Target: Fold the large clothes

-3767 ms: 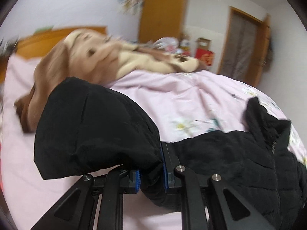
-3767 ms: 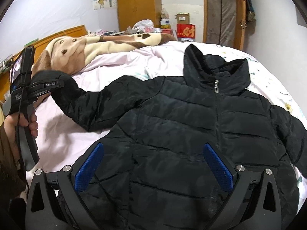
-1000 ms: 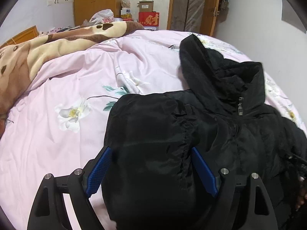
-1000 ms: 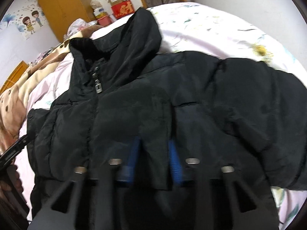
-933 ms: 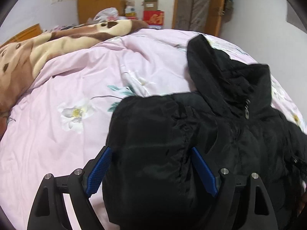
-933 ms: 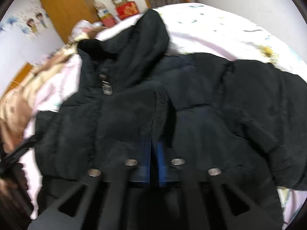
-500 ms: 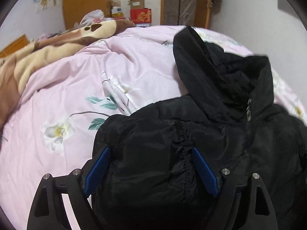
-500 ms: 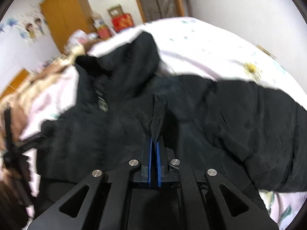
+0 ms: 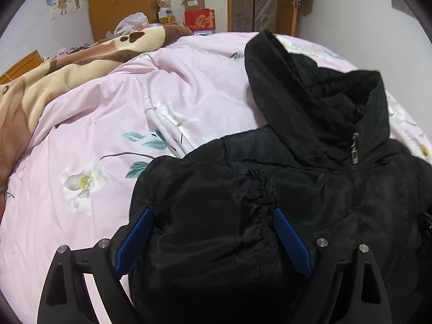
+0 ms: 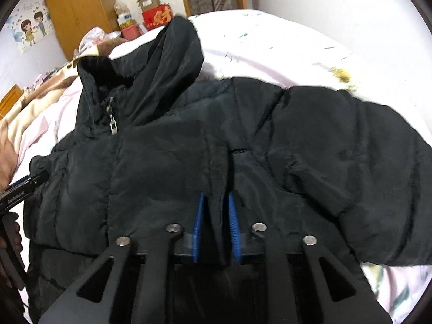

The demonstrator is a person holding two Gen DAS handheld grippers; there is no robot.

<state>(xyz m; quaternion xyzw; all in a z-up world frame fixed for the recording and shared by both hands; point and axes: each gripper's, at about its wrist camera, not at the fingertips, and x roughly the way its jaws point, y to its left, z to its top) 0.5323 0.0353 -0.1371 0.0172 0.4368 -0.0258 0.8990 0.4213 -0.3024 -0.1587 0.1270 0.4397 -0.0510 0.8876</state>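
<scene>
1. Black padded jacket (image 9: pixel 310 189): laid front-up on the pink floral bedcover (image 9: pixel 108 140), zipped to the collar, with the hood (image 9: pixel 283 81) spread beyond it toward the far end of the bed.
2. Left gripper (image 9: pixel 213 239): jaws spread wide and opening. The folded-in sleeve (image 9: pixel 205 216) is seen lying between the blue pads (image 9: pixel 133 239), bulging up above them. Whether either pad touches the fabric cannot be told.
3. Right gripper (image 10: pixel 216 226): jaws narrowly apart and opening. An upright pleat of jacket fabric (image 10: pixel 216 189) is seen standing between the two blue pads, close to both. Firm pressing is not evident.
4. Other sleeve (image 10: pixel 364 162): stretched out to the right across the bedcover in the right wrist view, its cuff cut off at the frame edge.
5. Hidden or unclear: the jacket hem is covered by both gripper frames. At the left edge of the right wrist view, a hand (image 10: pixel 10 240) and part of the left gripper are only partly visible.
6. Brown and cream blanket (image 9: pixel 54 81): bunched along the far left side of the bed.
</scene>
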